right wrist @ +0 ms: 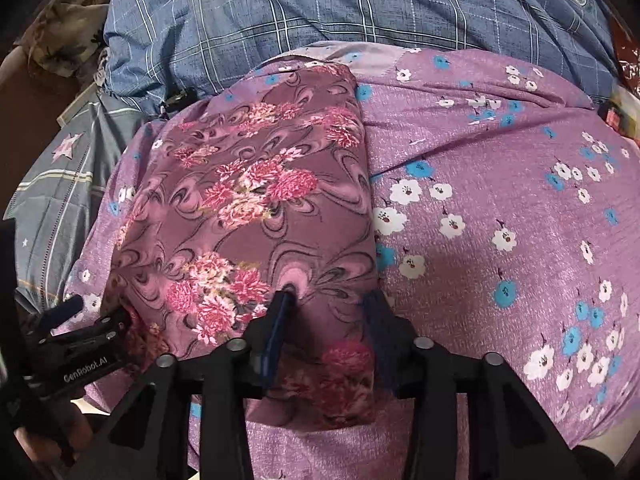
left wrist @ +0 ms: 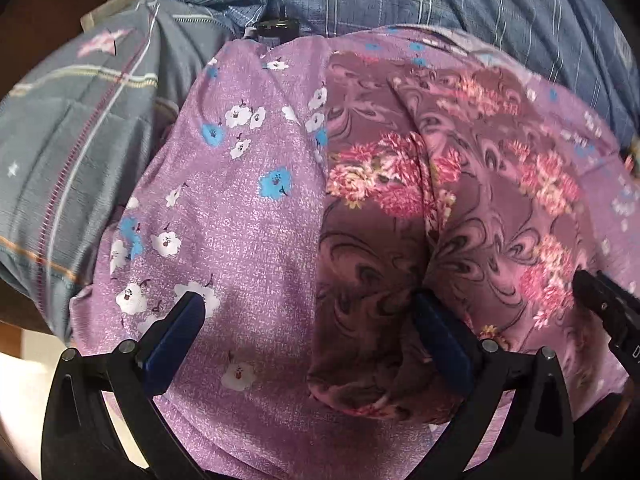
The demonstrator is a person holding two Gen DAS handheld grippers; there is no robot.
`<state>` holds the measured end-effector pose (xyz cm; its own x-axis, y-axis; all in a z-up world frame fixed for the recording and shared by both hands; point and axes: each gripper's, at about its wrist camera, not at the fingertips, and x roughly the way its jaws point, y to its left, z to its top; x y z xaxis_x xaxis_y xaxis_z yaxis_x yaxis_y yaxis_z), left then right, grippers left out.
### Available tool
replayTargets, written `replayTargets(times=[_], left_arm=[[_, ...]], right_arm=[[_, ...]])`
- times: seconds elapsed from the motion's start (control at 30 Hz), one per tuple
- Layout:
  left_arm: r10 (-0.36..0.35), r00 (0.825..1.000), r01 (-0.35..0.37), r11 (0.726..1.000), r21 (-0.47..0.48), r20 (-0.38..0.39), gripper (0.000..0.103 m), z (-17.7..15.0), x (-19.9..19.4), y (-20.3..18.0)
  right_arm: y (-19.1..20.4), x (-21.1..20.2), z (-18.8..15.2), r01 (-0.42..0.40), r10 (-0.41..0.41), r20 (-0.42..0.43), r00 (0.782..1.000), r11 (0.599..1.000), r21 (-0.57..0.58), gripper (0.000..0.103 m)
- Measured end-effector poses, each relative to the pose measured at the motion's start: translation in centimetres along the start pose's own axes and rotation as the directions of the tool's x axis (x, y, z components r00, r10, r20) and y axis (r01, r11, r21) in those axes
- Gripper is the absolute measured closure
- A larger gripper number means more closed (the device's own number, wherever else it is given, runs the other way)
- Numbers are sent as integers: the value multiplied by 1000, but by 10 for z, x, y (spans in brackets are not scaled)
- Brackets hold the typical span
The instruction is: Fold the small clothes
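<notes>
**Both grippers down at the near edge of the garment**

Garment (right wrist: 248, 200) — mauve floral knit, lying as a long band on the purple sheet (right wrist: 500, 208), left of the sheet's middle in the right wrist view. Beyond it, a blue plaid quilt (right wrist: 320, 12).

Right gripper (right wrist: 326, 316): jaws part-way apart, straddling the garment's near right corner; the left pad dents the cloth, the right sits at the edge. Not pinched shut on it.

Left gripper (left wrist: 308, 316): jaws wide apart, its right pad on the garment's fold line, its left over bare sheet. Nothing held.

Handling, as judged: light, limp, thin cloth — no stiffness, it will sag and drag if lifted by one point. The sheet beneath is equally soft, so a deep pinch risks catching both layers. Best hold: the two near corners, top layers only, lifted together.
</notes>
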<state>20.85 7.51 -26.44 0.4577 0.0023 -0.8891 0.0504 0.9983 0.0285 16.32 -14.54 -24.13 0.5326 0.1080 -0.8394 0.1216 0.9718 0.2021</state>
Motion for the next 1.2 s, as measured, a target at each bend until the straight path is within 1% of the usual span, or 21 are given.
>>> replayTargets(times=[0.07,0.1,0.13,0.2,0.27,0.33,0.4,0.47,0.5,0.53,0.57,0.6,0.63,0.67,0.7,0.77,0.8,0.87,0.93,1.07,1.2], left_arm=[[-8,1000,9,1000,-25,24,0,4,-9,7],[-8,999,9,999,-39,43,0,6,-14,10],[-14,998,17,999,-51,64,0,8,-20,14],[-34,995,42,996,-77,94,0,12,-26,20],[-42,996,49,995,-90,83,0,18,-19,22],[-77,997,78,994,-78,11,0,22,0,17],[-146,989,144,986,-89,-17,0,25,12,16],[-182,983,177,975,-130,-22,0,23,17,21],[-216,976,210,966,-152,-21,0,23,19,24],[-255,967,246,954,-174,-28,3,23,22,28],[-276,961,266,946,-185,-32,7,24,24,29],[-317,948,305,931,-199,-30,19,23,25,30],[-347,938,335,920,-206,-23,36,23,24,30],[-371,929,360,911,-202,-15,45,23,22,27],[-388,922,381,907,-182,-6,62,22,19,21],[-354,935,351,926,-135,8,69,23,11,10],[-338,941,338,935,-109,17,78,23,6,4],[-313,949,314,947,-66,29,84,25,-5,-7],[-323,946,324,945,-46,29,91,28,-13,-17],[-356,934,356,934,14,33,91,31,-30,-50],[-375,927,372,923,99,9,91,17,-42,-88]], right_arm=[[-10,-10,8,-66,66,25,998,997,30,57],[-18,-17,12,-96,93,60,994,994,49,50],[-23,-22,15,-105,99,89,991,993,62,37],[-35,-26,22,-125,113,136,984,988,87,21],[-45,-15,32,-179,167,113,979,978,109,20],[-52,5,41,-267,258,76,963,952,152,20],[-57,30,47,-358,357,45,933,912,202,20],[-54,49,47,-412,421,14,907,880,238,22],[-52,53,47,-417,424,22,905,879,232,23],[-45,52,47,-407,410,32,912,890,204,36],[-37,52,48,-374,377,18,926,911,171,43],[-30,51,49,-325,327,6,945,936,134,53],[-25,48,50,-300,301,4,954,948,108,62],[-22,43,50,-289,289,11,957,953,88,66],[-23,39,51,-285,284,18,959,955,83,74],[-22,31,53,-277,275,34,961,957,82,78],[-20,26,53,-269,266,44,963,960,72,79],[-16,13,52,-230,227,72,971,973,33,80],[-15,-4,53,-202,200,118,973,979,5,81],[-41,-42,53,-194,187,191,964,981,17,81],[-81,-58,45,-170,153,193,969,982,75,81]])
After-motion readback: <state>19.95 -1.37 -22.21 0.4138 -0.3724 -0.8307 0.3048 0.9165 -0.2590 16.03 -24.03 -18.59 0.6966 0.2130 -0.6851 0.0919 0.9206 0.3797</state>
